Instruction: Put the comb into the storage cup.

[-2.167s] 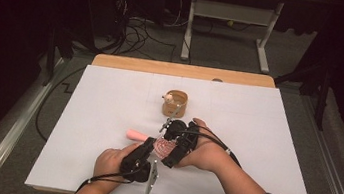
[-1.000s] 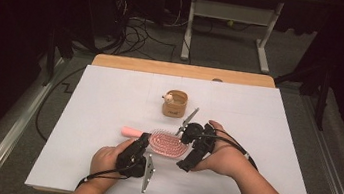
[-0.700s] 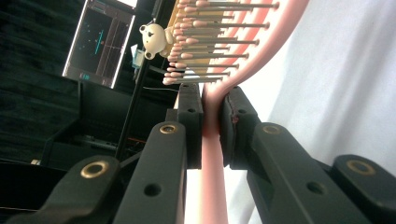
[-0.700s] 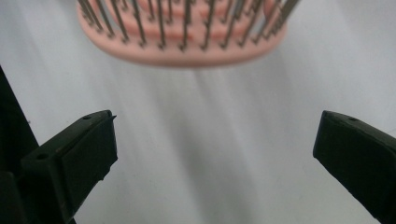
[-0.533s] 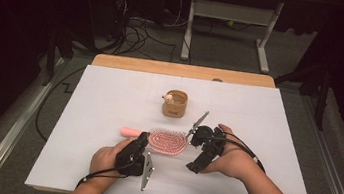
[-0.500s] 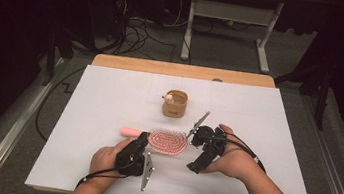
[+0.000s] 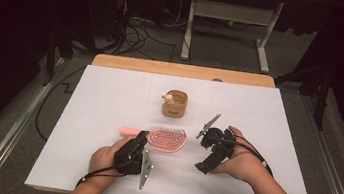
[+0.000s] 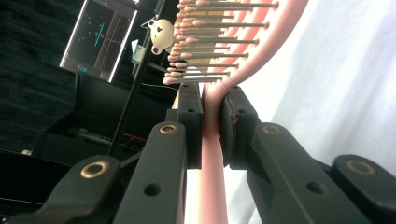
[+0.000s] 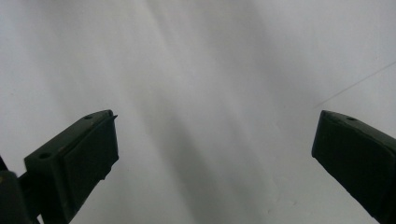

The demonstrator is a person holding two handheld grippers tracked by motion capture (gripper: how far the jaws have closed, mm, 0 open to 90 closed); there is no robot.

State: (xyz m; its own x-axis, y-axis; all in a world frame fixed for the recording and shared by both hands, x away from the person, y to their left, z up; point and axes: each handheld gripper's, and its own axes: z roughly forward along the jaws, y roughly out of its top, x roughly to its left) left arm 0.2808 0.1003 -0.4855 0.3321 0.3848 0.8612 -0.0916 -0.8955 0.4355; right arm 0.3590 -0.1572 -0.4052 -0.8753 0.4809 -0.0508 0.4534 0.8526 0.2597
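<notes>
A pink hairbrush (image 7: 167,139) lies near the middle of the white table sheet (image 7: 109,99), bristles up, its handle end poking out to the left. My left gripper (image 7: 141,141) is shut on the neck of the hairbrush (image 8: 212,116), both pads pressed against it, with the bristles (image 8: 210,37) rising beyond. To the right of the brush, my right gripper (image 7: 203,167) points down at the sheet with its jaws wide apart. The right gripper (image 9: 212,163) has nothing between its fingers, just bare white sheet (image 9: 210,70).
A small tan cup (image 7: 175,104) with a little pale figure at its rim stands behind the brush. The wooden table edge (image 7: 183,71) runs along the back. Beyond it lie cables and a white desk frame (image 7: 231,14) on the floor.
My right gripper has drawn away from the brush head to the right and sunk toward the sheet. The left gripper and the brush have stayed put.
</notes>
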